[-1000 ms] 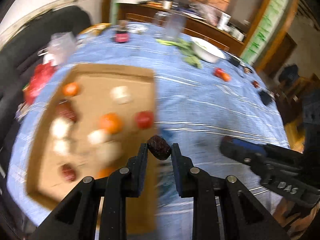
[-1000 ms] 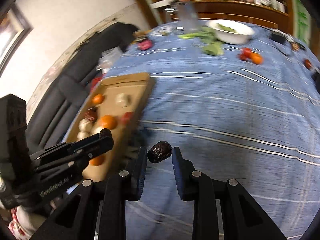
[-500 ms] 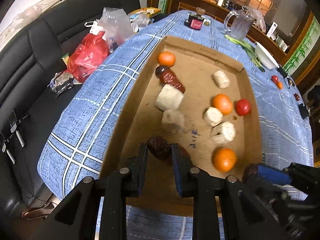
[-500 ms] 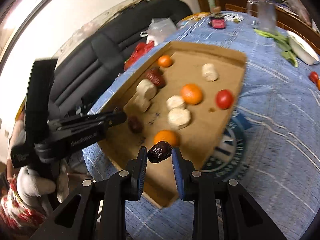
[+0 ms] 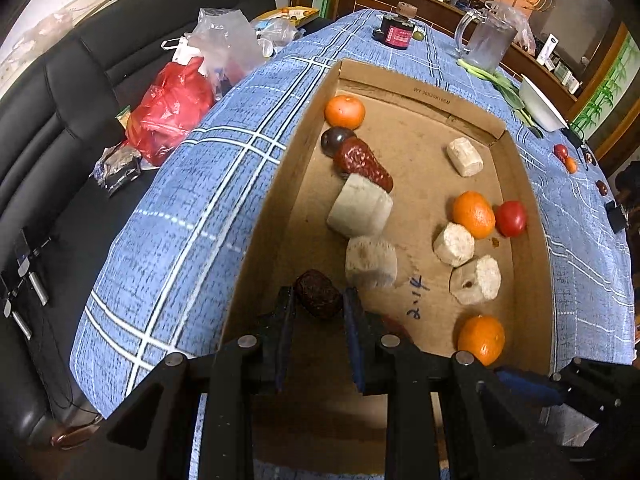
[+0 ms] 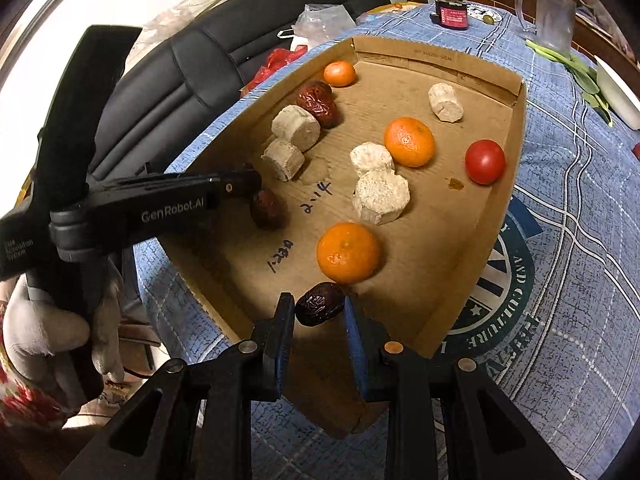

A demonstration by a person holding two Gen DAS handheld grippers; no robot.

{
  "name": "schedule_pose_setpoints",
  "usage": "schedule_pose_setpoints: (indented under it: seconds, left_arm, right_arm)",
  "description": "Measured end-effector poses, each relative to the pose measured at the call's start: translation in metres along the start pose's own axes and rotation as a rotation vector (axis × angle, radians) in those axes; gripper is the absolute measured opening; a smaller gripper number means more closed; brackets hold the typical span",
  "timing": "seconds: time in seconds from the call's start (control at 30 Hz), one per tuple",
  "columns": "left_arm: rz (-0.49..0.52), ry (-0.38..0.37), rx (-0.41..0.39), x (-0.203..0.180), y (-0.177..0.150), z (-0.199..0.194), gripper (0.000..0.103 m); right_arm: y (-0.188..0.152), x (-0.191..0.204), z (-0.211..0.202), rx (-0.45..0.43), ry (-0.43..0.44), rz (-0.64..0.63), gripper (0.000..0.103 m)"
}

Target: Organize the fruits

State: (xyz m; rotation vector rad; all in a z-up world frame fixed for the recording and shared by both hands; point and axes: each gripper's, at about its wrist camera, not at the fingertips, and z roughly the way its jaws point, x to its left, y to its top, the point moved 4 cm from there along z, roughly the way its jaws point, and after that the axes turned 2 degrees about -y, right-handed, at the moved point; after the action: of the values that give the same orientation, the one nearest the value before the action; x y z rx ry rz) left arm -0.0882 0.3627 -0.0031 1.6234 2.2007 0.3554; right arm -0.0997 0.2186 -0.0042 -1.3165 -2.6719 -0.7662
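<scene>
Dark dates clenched crosswise in both fingers: left gripper [image 5: 318,304] date [image 5: 319,293] low over cardboard tray [image 5: 524,208] near-left corner, jaws just easing; right gripper [image 6: 319,310] date [image 6: 319,304] over near edge

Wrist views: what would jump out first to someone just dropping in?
Each hand-held gripper clamps a dark red date over the near end of the cardboard tray: the left hand-held gripper with its date, the right hand-held gripper with its date. Inside lie bright oranges, such as the nearest orange, pale cut chunks and a red tomato by the right wall.
</scene>
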Motion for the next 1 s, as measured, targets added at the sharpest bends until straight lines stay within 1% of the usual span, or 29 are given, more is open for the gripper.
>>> schedule_pose_setpoints:
  seconds: [0.03, 0.1, 0.23, 0.33, 0.4, 0.47, 0.5, 0.53, 0.57, 0.6, 0.63, 0.7, 0.77, 0.8, 0.87, 0.97, 1.0]
  left_arm:
    - [-0.002, -0.004, -0.001, 0.000, 0.001, 0.000, 0.033]
    - [-0.005, -0.019, -0.007, 0.000, 0.004, 0.000, 0.039]
    - [-0.007, -0.032, -0.008, -0.001, 0.006, -0.003, 0.040]
    - [-0.016, -0.035, -0.030, -0.002, 0.008, -0.012, 0.040]
    - [-0.017, -0.016, -0.063, -0.005, 0.009, -0.024, 0.040]
    - [-0.014, 0.024, -0.120, -0.009, 0.008, -0.042, 0.040]
    - [-0.011, 0.052, -0.159, -0.013, 0.005, -0.056, 0.042]
    - [-0.009, 0.071, -0.186, -0.017, 0.004, -0.065, 0.049]
    - [-0.007, 0.091, -0.216, -0.020, 0.002, -0.074, 0.052]
    - [-0.003, 0.121, -0.260, -0.027, -0.001, -0.088, 0.059]
    - [0.000, 0.141, -0.288, -0.031, -0.004, -0.096, 0.064]
    - [0.013, 0.179, -0.344, -0.045, -0.011, -0.113, 0.068]
    - [0.029, 0.199, -0.376, -0.057, -0.018, -0.125, 0.070]
    - [0.032, 0.202, -0.383, -0.061, -0.020, -0.128, 0.072]
    - [0.034, 0.199, -0.397, -0.071, -0.026, -0.136, 0.073]
    - [0.043, 0.198, -0.408, -0.084, -0.034, -0.143, 0.073]
    - [0.048, 0.199, -0.413, -0.090, -0.036, -0.146, 0.073]
  right_arm:
    - [0.001, 0.000, 0.001, 0.003, 0.002, 0.004, 0.029]
    - [0.001, 0.001, 0.001, 0.008, 0.004, 0.009, 0.029]
    - [0.002, 0.002, 0.001, 0.007, -0.002, 0.008, 0.032]
    - [0.002, 0.005, -0.008, -0.020, -0.015, -0.010, 0.032]
    - [0.003, 0.006, -0.018, -0.054, -0.025, -0.027, 0.033]
    - [0.005, 0.006, -0.030, -0.093, -0.042, -0.048, 0.036]
    - [0.005, 0.006, -0.035, -0.105, -0.049, -0.053, 0.039]
    - [0.004, 0.004, -0.042, -0.119, -0.056, -0.056, 0.041]
    - [0.003, 0.002, -0.048, -0.131, -0.062, -0.057, 0.042]
    - [0.001, -0.001, -0.055, -0.145, -0.069, -0.057, 0.043]
    - [-0.002, -0.004, -0.061, -0.157, -0.075, -0.056, 0.047]
    - [-0.008, -0.009, -0.071, -0.173, -0.090, -0.051, 0.052]
    - [-0.014, -0.013, -0.078, -0.186, -0.107, -0.042, 0.054]
    - [-0.018, -0.016, -0.081, -0.189, -0.113, -0.039, 0.054]
    - [-0.025, -0.020, -0.091, -0.200, -0.127, -0.037, 0.055]
    - [-0.033, -0.024, -0.104, -0.225, -0.140, -0.041, 0.059]
    - [-0.036, -0.025, -0.109, -0.238, -0.144, -0.042, 0.063]
